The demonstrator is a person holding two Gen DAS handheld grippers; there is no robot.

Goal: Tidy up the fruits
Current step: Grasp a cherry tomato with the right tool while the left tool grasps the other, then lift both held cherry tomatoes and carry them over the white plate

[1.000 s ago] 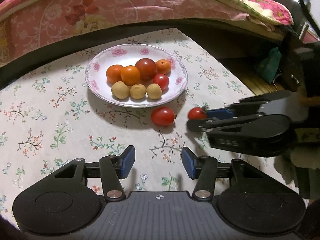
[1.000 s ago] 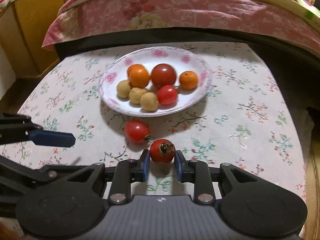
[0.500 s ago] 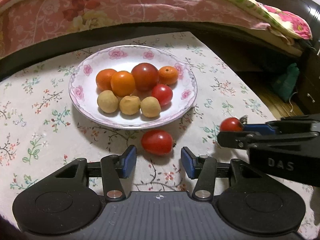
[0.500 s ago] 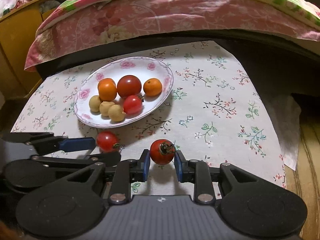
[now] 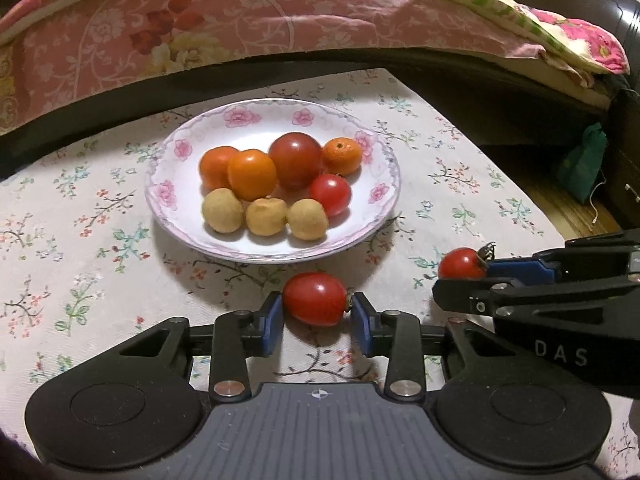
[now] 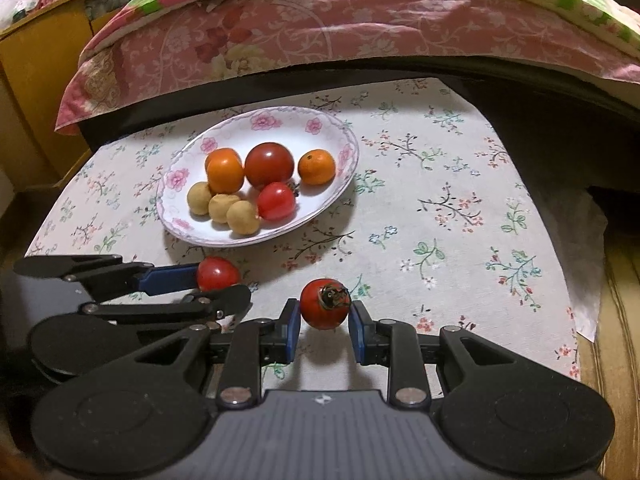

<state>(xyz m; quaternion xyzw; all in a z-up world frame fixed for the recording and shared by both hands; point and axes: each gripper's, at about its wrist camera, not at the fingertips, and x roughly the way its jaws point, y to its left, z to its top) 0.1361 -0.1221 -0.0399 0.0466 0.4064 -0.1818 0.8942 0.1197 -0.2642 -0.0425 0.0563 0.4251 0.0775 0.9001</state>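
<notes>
A white plate with pink flowers [image 5: 372,152] [image 6: 340,136] holds several fruits: orange ones, a dark red tomato, a cherry tomato and three tan round fruits. My left gripper [image 5: 317,316] is shut on a red cherry tomato [image 5: 314,298], just in front of the plate on the cloth; it also shows in the right wrist view [image 6: 216,274]. My right gripper [image 6: 323,318] is shut on another red cherry tomato [image 6: 324,308], held a little above the cloth to the right of the left gripper; it shows in the left wrist view [image 5: 460,264].
The table has a floral cloth [image 6: 440,200]. A bed with a pink quilt [image 5: 240,20] runs along the far edge. A yellow cabinet [image 6: 36,92] stands at the left. A green bag [image 5: 580,168] lies on the floor to the right.
My left gripper moved forward to the loose tomato and closed on it. My right gripper lifted its tomato and drew back to the right.
</notes>
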